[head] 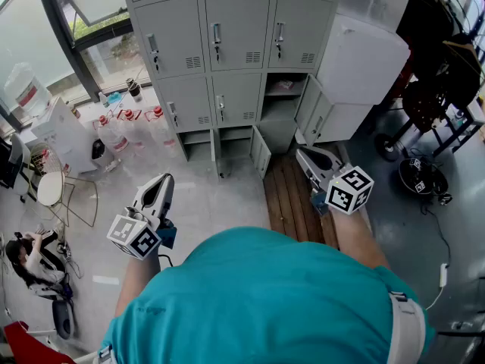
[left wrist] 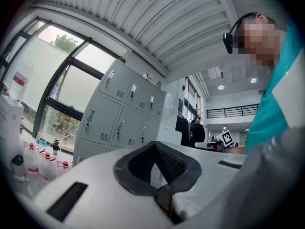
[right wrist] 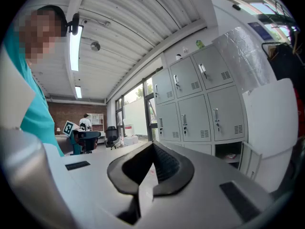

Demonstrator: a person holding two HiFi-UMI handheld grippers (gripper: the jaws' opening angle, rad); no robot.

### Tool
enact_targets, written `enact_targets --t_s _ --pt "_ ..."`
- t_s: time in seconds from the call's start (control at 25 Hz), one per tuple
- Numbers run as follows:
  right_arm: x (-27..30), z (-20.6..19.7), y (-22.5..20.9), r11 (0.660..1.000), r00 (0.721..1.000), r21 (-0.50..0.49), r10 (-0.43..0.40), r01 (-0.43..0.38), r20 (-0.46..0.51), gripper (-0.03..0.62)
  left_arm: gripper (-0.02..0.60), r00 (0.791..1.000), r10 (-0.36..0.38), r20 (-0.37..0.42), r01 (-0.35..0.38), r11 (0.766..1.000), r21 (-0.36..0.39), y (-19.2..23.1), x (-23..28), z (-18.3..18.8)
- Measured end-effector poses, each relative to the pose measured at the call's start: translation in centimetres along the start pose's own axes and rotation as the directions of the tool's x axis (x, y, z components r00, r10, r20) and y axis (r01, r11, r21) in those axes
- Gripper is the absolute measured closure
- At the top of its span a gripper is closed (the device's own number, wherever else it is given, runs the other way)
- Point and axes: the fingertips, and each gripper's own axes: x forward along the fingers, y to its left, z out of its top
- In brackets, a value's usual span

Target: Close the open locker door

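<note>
Across the top of the head view runs a bank of grey lockers [head: 227, 44], with a big white box [head: 364, 59] standing against its right end. At upper left, water bottles [head: 125, 123] crowd the floor below the window [head: 91, 6]. A round stool [head: 50, 188] sits at the far left, and a seated person [head: 30, 256] shows at lower left. A dark wheeled chair [head: 424, 101] takes up the right edge. A strip of wooden slats [head: 292, 196] lies on the floor below the lockers' right column, and pale floor [head: 220, 196] stretches from the lockers down to the centre of the frame.

The open locker door [head: 309, 106] stands swung out to the right of its open compartment [head: 282, 89], just right of centre in the upper half. A smaller door [head: 260, 152] hangs open lower down, left of the slats.

The right hand-held gripper [head: 309, 156] is just below the open locker door in the frame and apart from it, its jaws pressed together on nothing. The left hand-held gripper [head: 161, 182] sits well apart at lower left, its jaws likewise pressed together and empty.
</note>
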Motion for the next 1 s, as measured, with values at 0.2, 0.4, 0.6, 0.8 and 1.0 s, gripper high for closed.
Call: enact_targets --t_s 0.2,0.4,0.6,0.8,1.0 --pt "-0.1 0.4 -0.1 1.0 1.0 -0.01 0.006 -0.006 0.009 0.597 0.578 1.0 -0.009 -0.012 0.01 1.0 0.01 -0.3 0.6 0.0" --pt "0.4 0.4 -0.1 1.0 1.0 -0.019 0.018 -0.018 0.003 0.597 0.578 1.0 -0.009 -0.018 0.009 1.0 0.005 -0.1 1.0 -0.2" --pt "0.5 0.3 -1.0 0.995 0.998 0.093 0.036 -0.04 0.044 0.597 0.578 1.0 -0.012 -0.027 0.012 1.0 0.005 -0.1 1.3 -0.7" --pt "1.0 -0.5 -1.1 0.992 0.998 0.118 0.048 -0.052 0.041 0.595 0.578 1.0 -0.015 -0.019 0.015 1.0 -0.01 0.4 1.6 -0.8" --pt "2.7 -0.9 -0.4 0.991 0.998 0.119 0.055 -0.058 0.031 0.595 0.578 1.0 -0.011 -0.025 0.011 1.0 -0.008 1.8 1.1 -0.7"
